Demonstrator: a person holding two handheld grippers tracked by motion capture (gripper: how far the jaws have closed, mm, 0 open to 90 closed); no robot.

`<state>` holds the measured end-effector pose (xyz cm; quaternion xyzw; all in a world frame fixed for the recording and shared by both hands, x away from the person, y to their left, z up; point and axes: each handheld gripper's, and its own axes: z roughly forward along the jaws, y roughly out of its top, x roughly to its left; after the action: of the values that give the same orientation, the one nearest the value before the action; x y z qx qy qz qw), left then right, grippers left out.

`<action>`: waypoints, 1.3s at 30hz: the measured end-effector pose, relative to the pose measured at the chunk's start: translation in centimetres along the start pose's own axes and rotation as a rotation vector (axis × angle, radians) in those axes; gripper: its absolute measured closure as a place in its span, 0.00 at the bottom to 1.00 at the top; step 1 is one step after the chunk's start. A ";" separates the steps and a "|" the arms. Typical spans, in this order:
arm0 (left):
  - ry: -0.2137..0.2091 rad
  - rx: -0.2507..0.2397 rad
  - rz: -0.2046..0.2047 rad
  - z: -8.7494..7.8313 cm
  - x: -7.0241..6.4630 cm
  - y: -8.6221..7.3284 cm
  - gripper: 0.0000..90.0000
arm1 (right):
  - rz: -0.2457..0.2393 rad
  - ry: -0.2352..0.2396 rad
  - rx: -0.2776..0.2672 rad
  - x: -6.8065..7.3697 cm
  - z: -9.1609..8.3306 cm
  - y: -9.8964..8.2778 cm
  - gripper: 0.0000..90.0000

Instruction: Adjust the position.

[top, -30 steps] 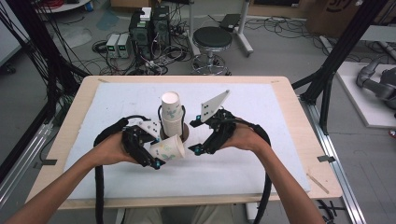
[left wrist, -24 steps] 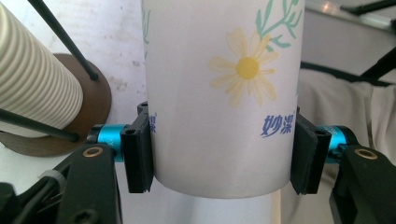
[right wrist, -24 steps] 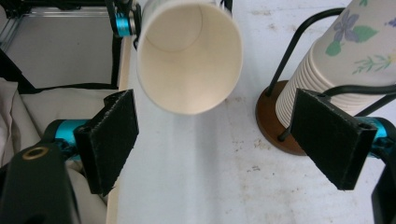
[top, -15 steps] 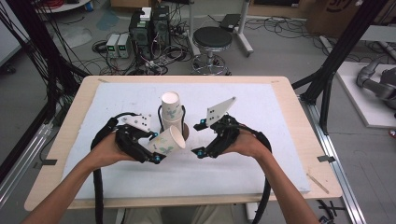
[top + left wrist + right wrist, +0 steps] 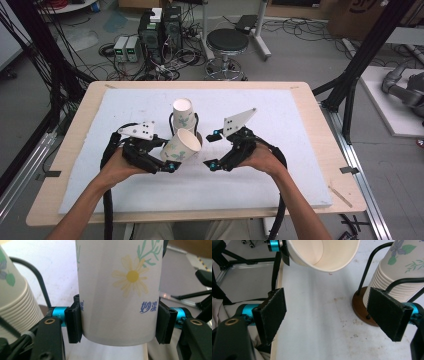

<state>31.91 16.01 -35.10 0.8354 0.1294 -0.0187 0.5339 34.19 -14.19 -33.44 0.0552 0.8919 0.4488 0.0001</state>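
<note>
Cup stack (image 5: 183, 114) in wire holder (image 5: 375, 255) behind held cup (image 5: 182, 146).

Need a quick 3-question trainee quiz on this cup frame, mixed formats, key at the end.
1. True or false: the left tool is shut on a single paper cup.
2. What stands between the right tool's pads? A) a paper cup B) nothing C) a cable
3. Fill in: the stack of cups sits in a black wire holder on a round ______ base.

Key: 1 true; 2 B, it is open over the white table cover; 3 brown.
</note>
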 end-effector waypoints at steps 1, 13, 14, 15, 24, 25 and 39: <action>-0.005 -0.017 -0.002 0.1 0.0 -0.1 0.41 | 0.002 0.005 -0.011 0.0 0.1 -0.1 0.18; -0.036 -0.166 -0.029 1.1 0.0 -1.6 0.41 | 0.036 0.019 -0.126 0.2 0.6 -1.1 0.18; -0.034 -0.175 -0.032 1.1 -0.1 -1.7 0.41 | 0.036 0.022 -0.143 0.2 0.6 -1.1 0.18; -0.036 -0.179 -0.032 1.1 -0.1 -1.7 0.41 | 0.038 0.025 -0.158 0.2 0.7 -1.2 0.18; -0.050 -0.240 -0.029 2.0 -0.1 -2.5 0.41 | 0.051 0.049 -0.207 0.6 1.4 -1.2 0.18; -0.052 -0.240 -0.031 2.1 -0.1 -2.5 0.41 | 0.053 0.053 -0.214 0.6 1.5 -1.2 0.18; -0.078 -0.242 -0.005 3.0 -0.2 -2.3 0.41 | 0.037 0.096 -0.258 0.7 2.4 -0.7 0.19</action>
<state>31.46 14.18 -38.44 0.7632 0.1116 -0.0368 0.6354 33.60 -12.60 -35.39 0.0498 0.8246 0.5617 -0.0437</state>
